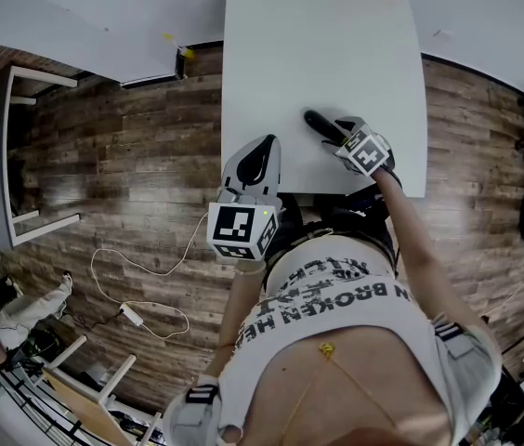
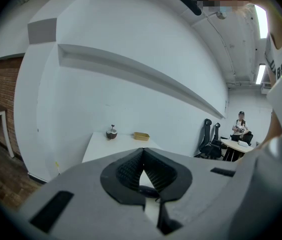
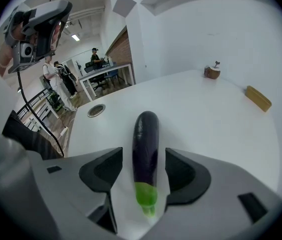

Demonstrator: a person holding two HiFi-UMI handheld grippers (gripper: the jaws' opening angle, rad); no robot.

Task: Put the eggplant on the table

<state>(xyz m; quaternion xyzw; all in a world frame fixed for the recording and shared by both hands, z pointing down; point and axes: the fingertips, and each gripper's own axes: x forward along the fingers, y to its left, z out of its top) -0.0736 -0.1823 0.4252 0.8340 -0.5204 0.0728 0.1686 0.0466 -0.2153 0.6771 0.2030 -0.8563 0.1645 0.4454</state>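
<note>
A dark purple eggplant [image 3: 146,144] with a green stem end lies flat on the white table [image 3: 221,119], its stem towards the camera. My right gripper [image 3: 143,159] straddles it, jaws open, with a gap between each pad and the eggplant. In the head view the eggplant [image 1: 320,124] lies near the table's [image 1: 336,45] front edge, just ahead of the right gripper [image 1: 339,136]. My left gripper [image 1: 264,147] hovers at the table's front left corner, away from the eggplant. Its jaws are shut with the pads touching and nothing between them [image 2: 142,154].
A small brown pot [image 3: 211,72] and a yellow tray [image 3: 258,98] stand at the table's far end. A round grommet [image 3: 96,110] sits in the tabletop. A white cable [image 1: 141,314] lies on the wooden floor at the left. People and desks [image 3: 56,79] are farther off.
</note>
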